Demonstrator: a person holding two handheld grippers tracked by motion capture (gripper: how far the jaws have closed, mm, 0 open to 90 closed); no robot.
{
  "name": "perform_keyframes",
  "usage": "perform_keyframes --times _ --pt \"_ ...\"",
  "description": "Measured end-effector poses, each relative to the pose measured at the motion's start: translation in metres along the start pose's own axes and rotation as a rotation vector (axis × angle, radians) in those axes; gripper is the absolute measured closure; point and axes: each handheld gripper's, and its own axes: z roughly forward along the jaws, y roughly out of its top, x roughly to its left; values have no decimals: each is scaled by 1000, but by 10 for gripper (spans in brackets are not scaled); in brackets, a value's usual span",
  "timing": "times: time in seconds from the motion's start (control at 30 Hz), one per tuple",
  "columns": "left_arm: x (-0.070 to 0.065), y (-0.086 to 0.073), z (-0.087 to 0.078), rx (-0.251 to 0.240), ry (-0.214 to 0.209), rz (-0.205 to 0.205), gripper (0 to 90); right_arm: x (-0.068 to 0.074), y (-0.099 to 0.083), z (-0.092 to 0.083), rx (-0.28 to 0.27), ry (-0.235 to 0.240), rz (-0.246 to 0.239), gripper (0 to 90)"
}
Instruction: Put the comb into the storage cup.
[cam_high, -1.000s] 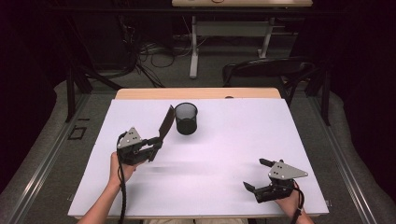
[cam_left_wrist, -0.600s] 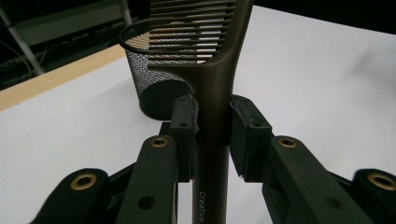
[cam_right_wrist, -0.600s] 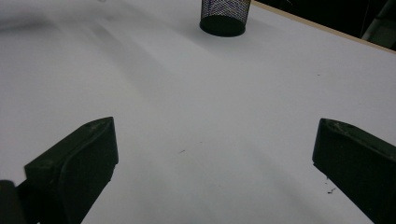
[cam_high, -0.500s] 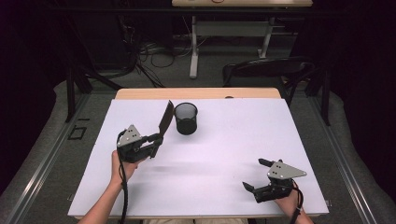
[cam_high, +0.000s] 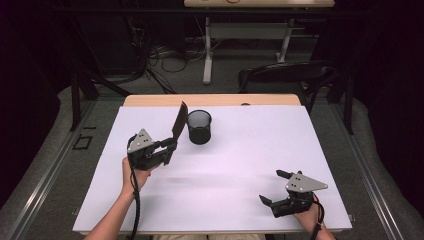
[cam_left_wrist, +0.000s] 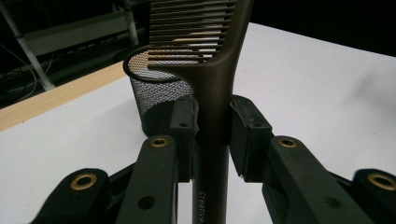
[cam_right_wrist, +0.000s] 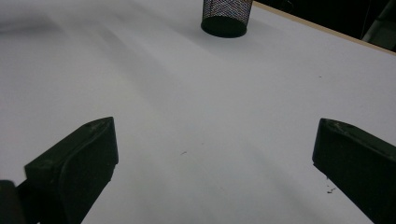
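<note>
The left gripper (cam_high: 169, 148) was clenched on a dark brown comb (cam_high: 177, 129), its jaws brought close together with the comb's handle pinched between the pads. In the left gripper view the handle (cam_left_wrist: 212, 135) was seen rising straight up between the two jaws, with the teeth at 12 o'clock, pointing towards 9 o'clock. From the high view the comb was held tilted, off the tabletop (cam_high: 250, 150), its upper end at 1 o'clock from the gripper and just beside the black mesh cup (cam_high: 199, 127), at the cup's 9 o'clock. Whether comb and cup touched could not be told.

The right gripper (cam_high: 273, 189) was released: its jaws stood wide apart with nothing between them, and bare white tabletop (cam_right_wrist: 196, 116) was seen through the gap in the right gripper view. It was held low near the tabletop's front edge, at 4 o'clock from the cup and well apart from it.

Pale lettering was printed along the comb's handle at the bottom of the left gripper view; "Creative" could be read, and the rest was cut off by the frame's lower edge. No other writing could be made out.

The upper end of the comb's teeth was cut off at the top of the left gripper view. The cup (cam_left_wrist: 159, 93) was partly hidden behind the comb and jaws there, and only its lower part (cam_right_wrist: 225, 16) was caught in the right gripper view. The cup's inside could not be made out.
</note>
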Motion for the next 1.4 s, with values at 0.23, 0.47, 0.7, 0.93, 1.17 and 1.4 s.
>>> perform_keyframes --times 0.23,0.47,0.7,0.93,1.17,1.4 --pt "3 7 4 -11 3 -2 726 0 0 0 1 -1 1 0" --pt "5 12 10 -18 7 -3 726 -1 0 0 -5 2 4 0" --pt "7 21 14 -32 19 -7 727 -1 0 0 -4 1 1 0" --pt "8 27 18 -41 23 -10 726 -1 0 -1 -10 0 5 0" --pt "9 35 22 -59 25 -12 726 -1 0 -1 -5 1 6 0" --pt "11 41 25 -69 31 -19 726 -1 0 -1 -9 -2 9 0"
